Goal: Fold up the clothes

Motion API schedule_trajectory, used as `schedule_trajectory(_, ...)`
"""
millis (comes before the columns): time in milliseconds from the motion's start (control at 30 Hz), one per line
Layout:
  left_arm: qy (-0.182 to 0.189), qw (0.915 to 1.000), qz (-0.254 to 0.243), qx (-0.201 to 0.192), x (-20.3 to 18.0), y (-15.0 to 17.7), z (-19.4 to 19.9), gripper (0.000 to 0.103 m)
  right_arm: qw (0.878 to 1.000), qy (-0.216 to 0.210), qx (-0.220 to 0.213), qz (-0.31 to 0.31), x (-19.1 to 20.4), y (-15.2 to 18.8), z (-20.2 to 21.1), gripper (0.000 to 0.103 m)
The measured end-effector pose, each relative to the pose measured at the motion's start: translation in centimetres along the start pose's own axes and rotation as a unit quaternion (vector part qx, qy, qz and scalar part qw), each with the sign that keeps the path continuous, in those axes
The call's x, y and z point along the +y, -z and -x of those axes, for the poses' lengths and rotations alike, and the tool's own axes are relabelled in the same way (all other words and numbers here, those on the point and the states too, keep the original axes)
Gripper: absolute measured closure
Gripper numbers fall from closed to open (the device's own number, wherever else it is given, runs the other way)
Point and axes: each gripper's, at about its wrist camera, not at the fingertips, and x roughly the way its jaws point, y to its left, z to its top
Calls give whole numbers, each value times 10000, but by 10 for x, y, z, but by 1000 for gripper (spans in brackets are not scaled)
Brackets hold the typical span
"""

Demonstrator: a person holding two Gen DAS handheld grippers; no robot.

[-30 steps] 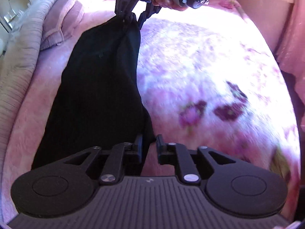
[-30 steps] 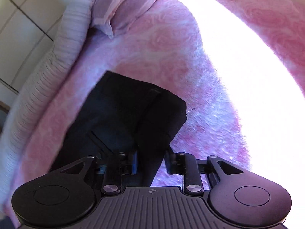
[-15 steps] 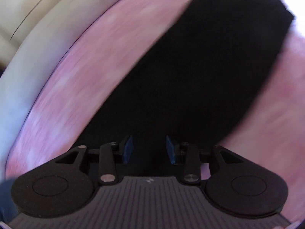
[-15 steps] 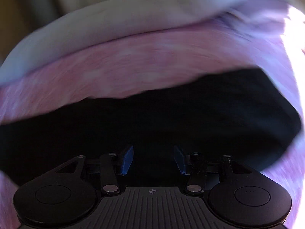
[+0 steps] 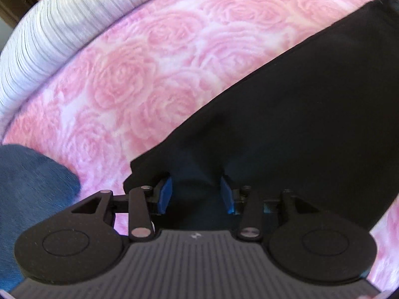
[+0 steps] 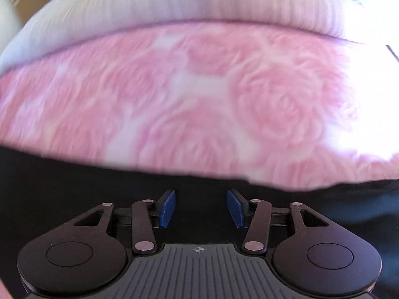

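One blue cloth (image 5: 30, 186) beside black garment (image 5: 299, 114).

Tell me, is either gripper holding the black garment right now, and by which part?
Neither. The left gripper and the right gripper are both open above the black garment, which lies on the pink rose blanket.

The black garment (image 5: 286, 124) is plain, dark and unpatterned, spread flat on the bed's pink rose-patterned blanket (image 5: 149, 62). In the left wrist view it runs as a broad band from the upper right down to the lower middle, with a straight long edge and a slightly rumpled near corner. In the right wrist view its edge (image 6: 99, 174) crosses the lower frame, blurred.
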Motion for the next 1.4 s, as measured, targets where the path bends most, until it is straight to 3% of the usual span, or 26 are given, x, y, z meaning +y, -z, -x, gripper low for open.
schedule_trajectory(200,-75,9986,181,-498,12,-6,28,65,9994,314,-150,-31,21,-8,25,52)
schedule_trajectory(367,-6,10000,79,-59,25,-5,-9,65,9980,156,473,381,42,22,-6,52)
schedule_trajectory(500,119,9996,17,-237,40,-7,-2,65,9984,405,334,210,52,25,3,51)
schedule_trajectory(633,597,9976,-113,-323,58,-14,1,65,9972,292,226,654,84,32,21,51)
schedule_trajectory(800,1322,9906,-336,-77,69,-27,-14,70,9929,-334,266,1111,131,31,21,51)
schedule_trajectory(900,1729,9842,-190,-326,78,-32,-9,70,9888,-649,177,1335,163,25,13,51)
schedule_trajectory(1033,1613,9859,-101,-438,84,-36,-11,71,9850,-926,170,1447,193,24,3,51)
schedule_trajectory(1100,1474,9871,-580,-219,74,-34,-23,71,9843,-982,213,1454,205,27,-4,51)
schedule_trajectory(1200,1232,9803,-1535,-163,51,-21,-34,71,9838,-975,341,1463,218,35,-13,51)
schedule_trajectory(1300,1087,9790,-1692,-326,48,-19,-22,73,9836,-909,436,1496,224,41,-17,51)
schedule_trajectory(1400,1202,9758,-1791,-367,53,-13,-12,73,9838,-869,447,1502,224,42,-16,50)
